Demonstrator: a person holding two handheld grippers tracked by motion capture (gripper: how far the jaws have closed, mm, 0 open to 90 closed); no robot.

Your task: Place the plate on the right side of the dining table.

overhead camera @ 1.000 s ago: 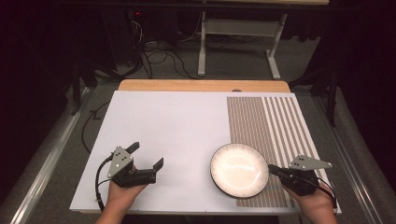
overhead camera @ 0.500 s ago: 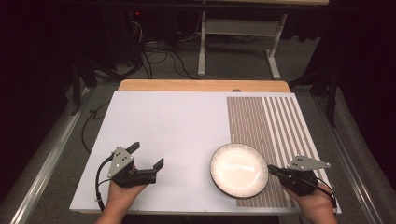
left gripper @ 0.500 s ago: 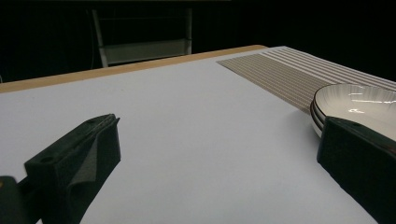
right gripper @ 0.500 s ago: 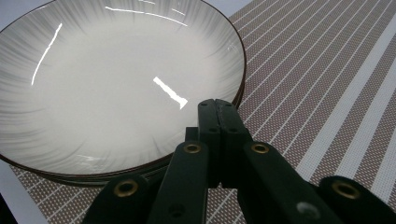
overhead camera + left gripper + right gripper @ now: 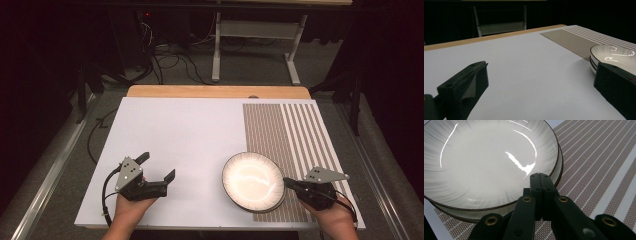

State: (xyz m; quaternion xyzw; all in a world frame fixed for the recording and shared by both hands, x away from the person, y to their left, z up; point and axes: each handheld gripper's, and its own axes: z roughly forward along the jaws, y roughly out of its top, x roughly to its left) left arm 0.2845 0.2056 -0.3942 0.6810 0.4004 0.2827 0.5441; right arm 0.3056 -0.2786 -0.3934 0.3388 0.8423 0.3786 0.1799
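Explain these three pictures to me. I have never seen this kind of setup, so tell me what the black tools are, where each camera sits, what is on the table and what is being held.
No robot here: a person holds a hand tool with two black jaws in each hand. The high view looks down from above the person's side of the table. The left gripper shows at its left, the right gripper at its right. Each of the other two pictures comes from a camera riding on one tool, looking along its jaws.

On the white tabletop lies a striped placemat, and partly on it two stacked bowls, white with dark rims.

The left gripper's jaws stand wide open, with nothing between them. The right gripper's jaws are shut at the near rim of the bowls; I cannot tell whether they pinch it.
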